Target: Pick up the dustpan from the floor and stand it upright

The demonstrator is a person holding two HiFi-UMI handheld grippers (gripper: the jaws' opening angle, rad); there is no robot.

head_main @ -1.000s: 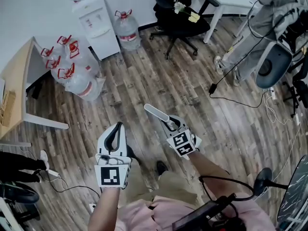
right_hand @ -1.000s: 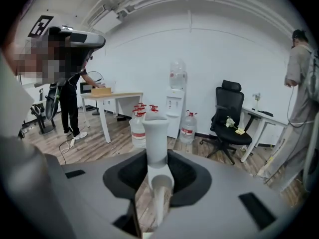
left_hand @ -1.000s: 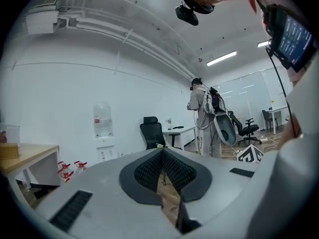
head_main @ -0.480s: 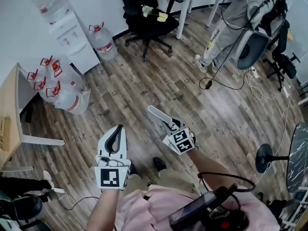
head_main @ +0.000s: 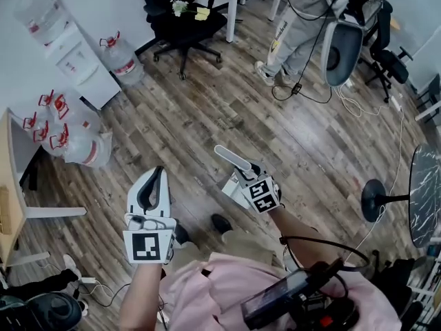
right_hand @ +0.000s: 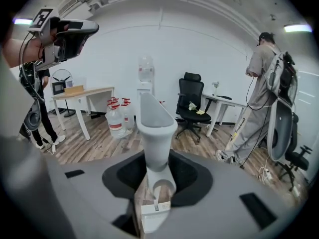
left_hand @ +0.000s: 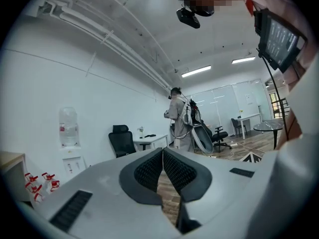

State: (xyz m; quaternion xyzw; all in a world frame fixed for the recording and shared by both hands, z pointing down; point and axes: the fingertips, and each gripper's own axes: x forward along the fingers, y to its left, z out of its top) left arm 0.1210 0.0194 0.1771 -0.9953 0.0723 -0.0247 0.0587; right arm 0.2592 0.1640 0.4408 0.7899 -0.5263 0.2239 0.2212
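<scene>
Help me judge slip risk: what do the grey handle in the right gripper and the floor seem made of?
The grey handle, clamped in the right gripper: likely moulded plastic, smooth and matt; uniform colour, rounded edges, a hang hole. The floor: wood-look planks, laminate or wood, low sheen; grain and seams show.

Pink shirt (head_main: 200, 292); white left gripper (head_main: 160, 174), right gripper (head_main: 242, 176).

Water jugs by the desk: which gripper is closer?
Left. The left gripper is right of the water jugs; the right gripper, shut on a grey handle, sits farther right.
</scene>
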